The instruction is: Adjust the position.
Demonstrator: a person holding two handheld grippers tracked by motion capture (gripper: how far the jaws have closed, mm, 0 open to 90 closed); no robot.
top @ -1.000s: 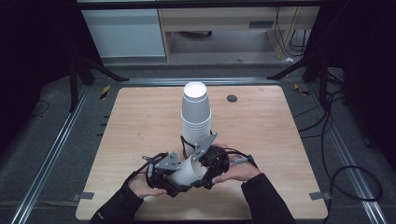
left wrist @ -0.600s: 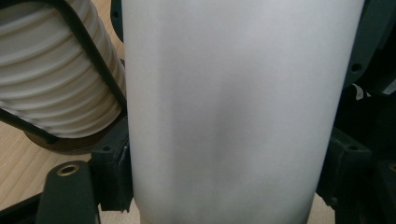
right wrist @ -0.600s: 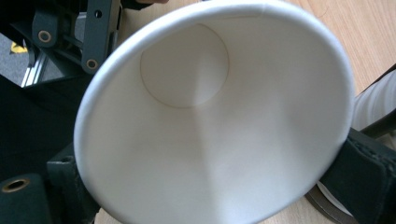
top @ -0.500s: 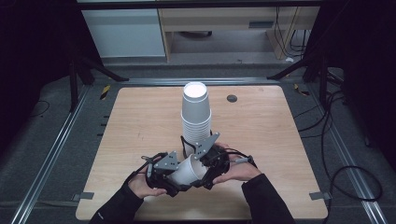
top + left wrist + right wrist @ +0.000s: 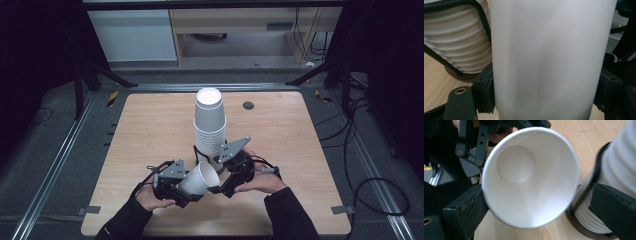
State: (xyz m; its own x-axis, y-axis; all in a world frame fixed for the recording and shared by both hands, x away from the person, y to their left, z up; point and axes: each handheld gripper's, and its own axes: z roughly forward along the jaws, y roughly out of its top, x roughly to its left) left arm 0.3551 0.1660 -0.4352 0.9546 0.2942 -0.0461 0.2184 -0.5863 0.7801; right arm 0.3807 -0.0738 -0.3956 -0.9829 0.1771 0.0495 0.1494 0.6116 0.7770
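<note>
**One cup in my left claw, right claw let go**

Since a second ago my right claw (image 5: 216, 189) has been spreading its jaws, and they now stand wide on either side of the cup's rim; in the right gripper view the near jaw sits at the rim's lower left and the other is well off to the right, not pressing. Both hands have stayed put near the front edge of the desk (image 5: 150, 125), and the cup (image 5: 199, 177) lies between them much as before.

My left claw (image 5: 186, 196) is clamped on the cup: in the left gripper view its two black pads (image 5: 484, 91) press the white wall (image 5: 549, 60) from both sides. The cup is tipped on its side, held above the desk, with its mouth (image 5: 529, 175) facing my right claw, so I look straight down to its round bottom.

Just behind both claws stands the stack of cups (image 5: 210, 125), upright in a black wire holder (image 5: 482, 22) on a round base. In the right gripper view the stack (image 5: 619, 170) rises just beside my far jaw.
</note>
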